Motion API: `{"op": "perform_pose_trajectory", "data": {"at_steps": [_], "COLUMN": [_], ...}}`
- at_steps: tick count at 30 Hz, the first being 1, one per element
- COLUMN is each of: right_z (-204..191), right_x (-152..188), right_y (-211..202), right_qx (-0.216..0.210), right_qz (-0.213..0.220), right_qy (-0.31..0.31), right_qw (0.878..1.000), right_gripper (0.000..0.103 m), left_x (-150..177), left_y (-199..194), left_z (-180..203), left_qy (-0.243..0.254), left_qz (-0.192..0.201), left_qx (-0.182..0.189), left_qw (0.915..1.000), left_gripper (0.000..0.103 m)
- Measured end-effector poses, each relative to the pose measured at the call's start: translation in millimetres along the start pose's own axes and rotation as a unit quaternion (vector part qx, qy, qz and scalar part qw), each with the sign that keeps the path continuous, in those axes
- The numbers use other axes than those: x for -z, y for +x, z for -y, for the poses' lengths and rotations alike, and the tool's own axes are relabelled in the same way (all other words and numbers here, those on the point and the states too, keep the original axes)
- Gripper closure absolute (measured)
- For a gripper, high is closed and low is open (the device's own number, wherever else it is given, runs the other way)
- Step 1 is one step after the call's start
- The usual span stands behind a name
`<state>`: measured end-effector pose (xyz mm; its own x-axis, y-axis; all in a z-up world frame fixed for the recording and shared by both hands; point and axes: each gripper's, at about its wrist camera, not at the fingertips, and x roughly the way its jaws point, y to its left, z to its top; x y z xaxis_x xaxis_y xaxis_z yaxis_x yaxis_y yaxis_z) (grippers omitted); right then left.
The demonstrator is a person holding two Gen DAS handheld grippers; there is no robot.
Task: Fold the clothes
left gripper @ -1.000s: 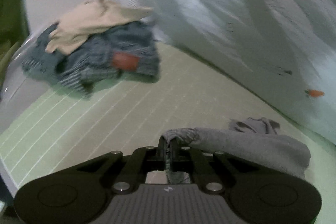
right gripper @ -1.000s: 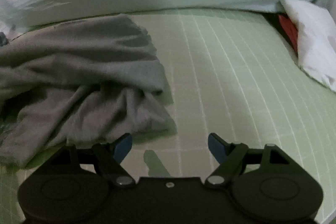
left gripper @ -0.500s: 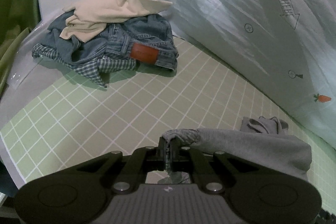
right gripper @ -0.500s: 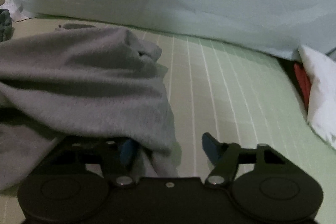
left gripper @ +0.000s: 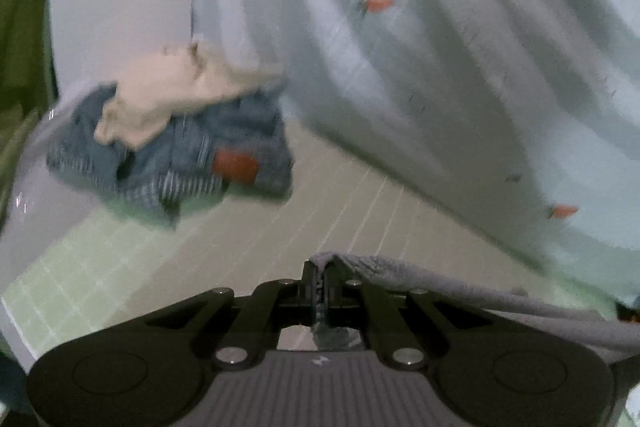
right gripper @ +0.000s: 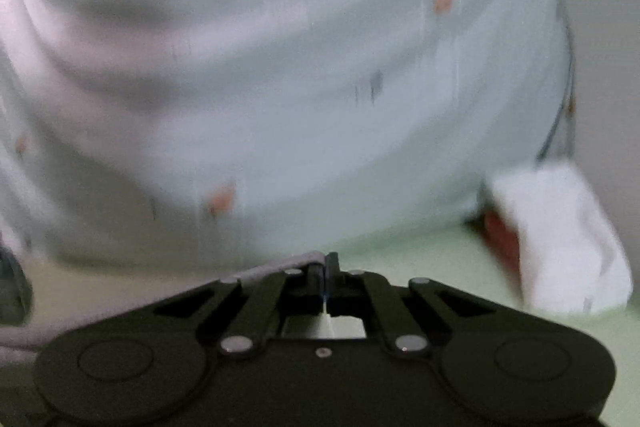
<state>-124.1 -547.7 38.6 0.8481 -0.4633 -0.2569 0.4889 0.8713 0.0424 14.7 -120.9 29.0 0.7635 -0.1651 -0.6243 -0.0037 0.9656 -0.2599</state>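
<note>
Grey garment [left gripper: 460,287] hangs stretched between both grippers, one edge in each. Left gripper [left gripper: 320,283] jaws are pressed together on a bunched corner of it, cloth poking out above and below the tips and trailing off to the right of the jaws. Right gripper [right gripper: 325,277] jaws have just been closing and now meet on the opposite edge; grey garment [right gripper: 276,267] runs off to the left of those jaws as a taut band. Both views motion-blurred.

Ahead of left jaws and off to the left: clothes pile [left gripper: 176,147] on the green checked bed sheet [left gripper: 80,287], a beige top [left gripper: 172,99] lying on denim jeans [left gripper: 248,147] with a red-brown patch. Ahead and to the right of left jaws, a pale carrot-print quilt [left gripper: 440,67] rises. Ahead of right jaws the same quilt [right gripper: 280,87] fills the view; to their right, a white pillow [right gripper: 568,235] with something red tucked beside it.
</note>
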Motion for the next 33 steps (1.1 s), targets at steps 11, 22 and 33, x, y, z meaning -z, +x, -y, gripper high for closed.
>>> {"op": "perform_pose_trajectory", "data": {"at_steps": [11,22,33], "right_z": [-49,-121,-64], "right_x": [-72,-43,92], "right_y": [47,186,135], "right_qx": [-0.059,-0.003,0.030], "right_qz": [0.081,-0.021,-0.256], "right_qy": [-0.064,-0.107,-0.063], "right_qw": [0.993,0.994,0.964], "right_gripper": [0.102,0.046,0.031], "left_x": [-79,-78,30], "left_y": [40,168,183], "left_z": [13,42,17], "left_qy": [0.000,0.047,0.145], "left_qz": [0.066,-0.026,-0.187], "left_qx": [-0.004,-0.036,-0.002], "left_qw": [0.9978,0.9979,0.9716], "left_gripper": [0.099,0.032,0.025]}}
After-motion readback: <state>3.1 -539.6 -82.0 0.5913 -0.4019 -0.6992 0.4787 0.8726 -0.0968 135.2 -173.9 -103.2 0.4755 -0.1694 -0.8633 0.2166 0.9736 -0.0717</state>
